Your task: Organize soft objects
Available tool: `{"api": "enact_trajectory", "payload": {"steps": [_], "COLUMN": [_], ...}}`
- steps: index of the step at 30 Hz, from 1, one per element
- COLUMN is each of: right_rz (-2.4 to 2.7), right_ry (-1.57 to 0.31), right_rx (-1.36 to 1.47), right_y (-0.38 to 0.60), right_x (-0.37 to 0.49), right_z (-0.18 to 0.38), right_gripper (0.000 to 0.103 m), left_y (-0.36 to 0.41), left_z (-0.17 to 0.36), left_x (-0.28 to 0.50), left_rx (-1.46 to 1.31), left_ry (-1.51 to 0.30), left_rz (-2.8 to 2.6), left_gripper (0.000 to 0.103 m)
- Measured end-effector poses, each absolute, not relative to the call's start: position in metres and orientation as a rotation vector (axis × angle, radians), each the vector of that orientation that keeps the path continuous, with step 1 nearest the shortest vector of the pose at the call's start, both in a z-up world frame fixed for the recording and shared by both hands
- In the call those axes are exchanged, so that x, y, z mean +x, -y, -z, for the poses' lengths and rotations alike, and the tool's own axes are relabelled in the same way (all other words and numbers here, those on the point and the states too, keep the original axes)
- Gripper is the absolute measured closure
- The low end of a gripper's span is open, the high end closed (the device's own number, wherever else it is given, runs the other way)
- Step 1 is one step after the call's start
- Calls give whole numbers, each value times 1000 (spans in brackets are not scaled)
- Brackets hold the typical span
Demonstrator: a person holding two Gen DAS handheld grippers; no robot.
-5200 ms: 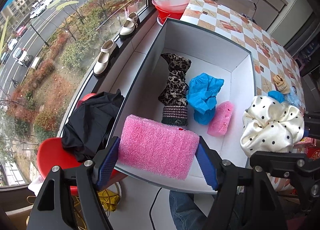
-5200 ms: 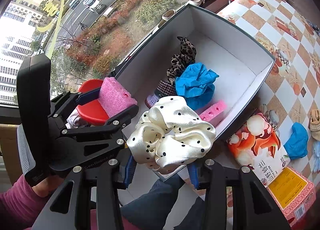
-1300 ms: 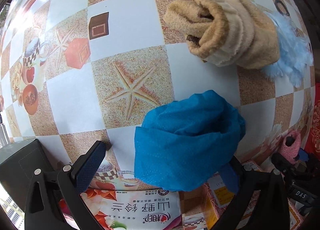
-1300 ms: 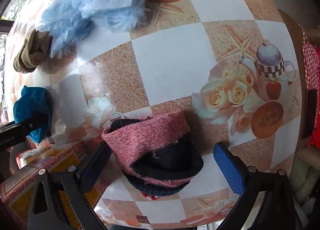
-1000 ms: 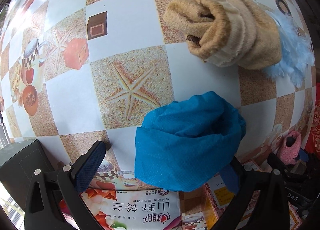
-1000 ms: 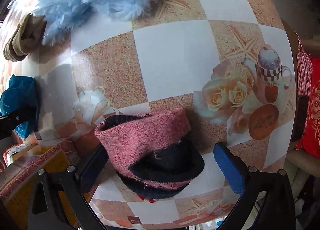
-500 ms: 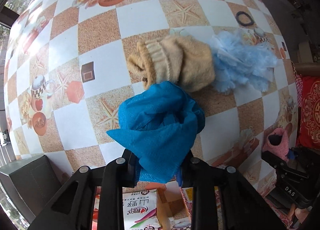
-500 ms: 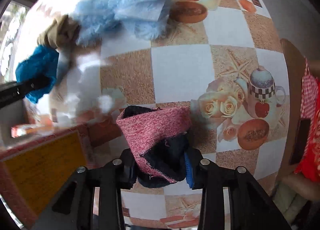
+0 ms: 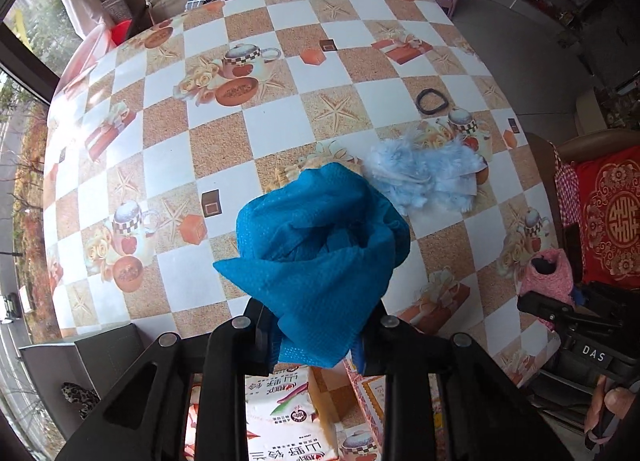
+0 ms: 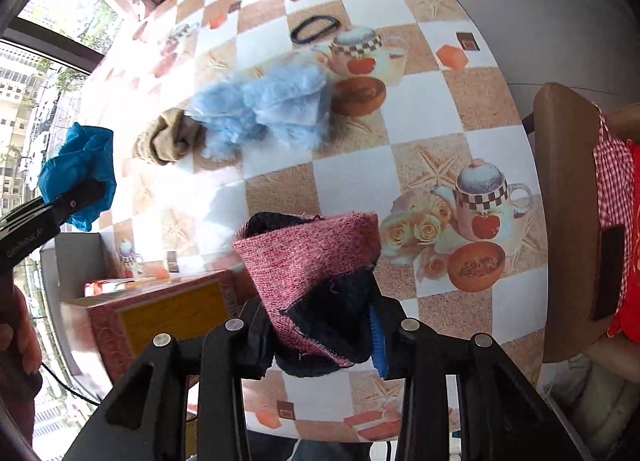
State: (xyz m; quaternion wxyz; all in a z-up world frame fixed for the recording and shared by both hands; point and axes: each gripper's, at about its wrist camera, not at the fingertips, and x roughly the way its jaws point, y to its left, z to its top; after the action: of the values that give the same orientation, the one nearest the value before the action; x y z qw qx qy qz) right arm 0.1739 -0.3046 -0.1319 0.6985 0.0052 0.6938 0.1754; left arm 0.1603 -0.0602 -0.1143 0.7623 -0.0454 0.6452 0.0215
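Two soft things are held clear of the counter (image 9: 280,13) at once: the left tongs (image 9: 316,341) are clamped on a crumpled blue cloth (image 9: 320,245), and the right tongs (image 10: 320,337) are clamped on a rolled pink knit piece with a dark lining (image 10: 316,273). The step in hand looks like carrying both to wherever the sorted items go, and doing it well likely means keeping both grips firm and lifting high enough that the hanging folds of the blue cloth do not drag. Left on the counter are a beige knit roll (image 10: 168,141) touching a fluffy light-blue piece (image 10: 268,109), with a black hair band (image 10: 316,29) lying apart beyond them; these probably remain to be sorted. Near the counter's front edge stands a printed carton (image 10: 160,305), close under both loads, and it could catch a low sweep. A dark box wall (image 9: 108,353) shows at the left, past the carton.
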Motion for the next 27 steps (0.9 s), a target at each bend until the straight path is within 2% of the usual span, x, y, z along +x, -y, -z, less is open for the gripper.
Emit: {"api": "enact_trajectory", "payload": {"steps": [16, 27], "right_rz": [-565, -661], "right_ry": [-1431, -1415], "right_rx": [-15, -101], "right_y": [244, 191], "right_x": [126, 82], "right_z": [56, 38], "right_gripper": [65, 65], "left_y": [30, -3], "left_z": [70, 57], "left_x": [62, -3], "left_rx": [-188, -269], "left_ry": [-1313, -1273], "left_rz": [-91, -150], "left_gripper": [74, 74]}}
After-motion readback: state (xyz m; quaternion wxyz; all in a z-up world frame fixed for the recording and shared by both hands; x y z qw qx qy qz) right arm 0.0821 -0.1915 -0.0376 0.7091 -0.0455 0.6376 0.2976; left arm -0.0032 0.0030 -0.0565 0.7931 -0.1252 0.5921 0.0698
